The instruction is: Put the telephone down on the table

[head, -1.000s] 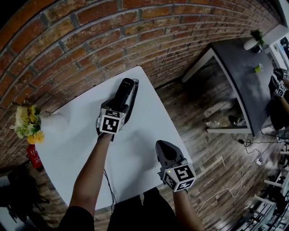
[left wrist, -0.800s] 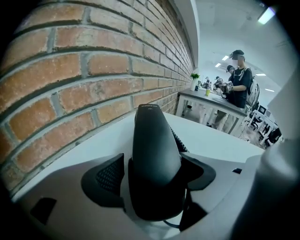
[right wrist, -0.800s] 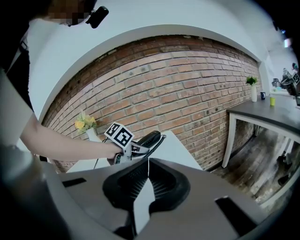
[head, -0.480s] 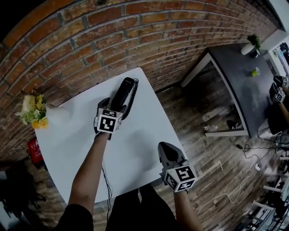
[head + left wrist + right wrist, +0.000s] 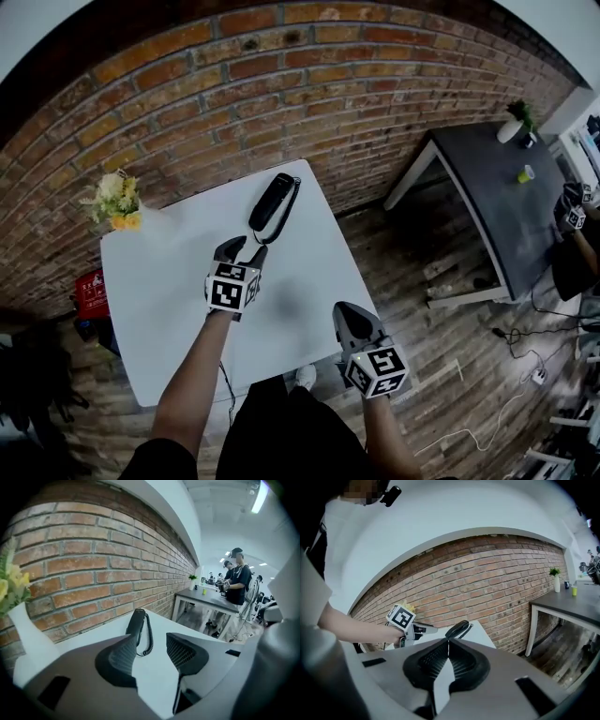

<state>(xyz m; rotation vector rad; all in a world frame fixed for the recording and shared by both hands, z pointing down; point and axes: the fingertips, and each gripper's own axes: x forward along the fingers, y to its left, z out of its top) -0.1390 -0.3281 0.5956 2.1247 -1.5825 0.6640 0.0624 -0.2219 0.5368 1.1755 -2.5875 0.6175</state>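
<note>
The black telephone handset lies flat on the white table near its far edge by the brick wall, its coiled cord curling beside it. The left gripper view shows the handset ahead of the jaws, apart from them. My left gripper hovers a short way back from it; its jaws are closing and nothing is between them. My right gripper hangs off the table's near right edge, its jaws together on nothing; in its own view the handset shows beyond the closed tips.
A white vase with yellow flowers stands at the table's far left corner. A brick wall backs the table. To the right is a dark table with a plant, people beyond it. Cables lie on the wooden floor.
My left gripper has let go of the handset and drawn back toward me; the handset stays lying on the table. The head view has shifted. The right gripper has hardly moved.
</note>
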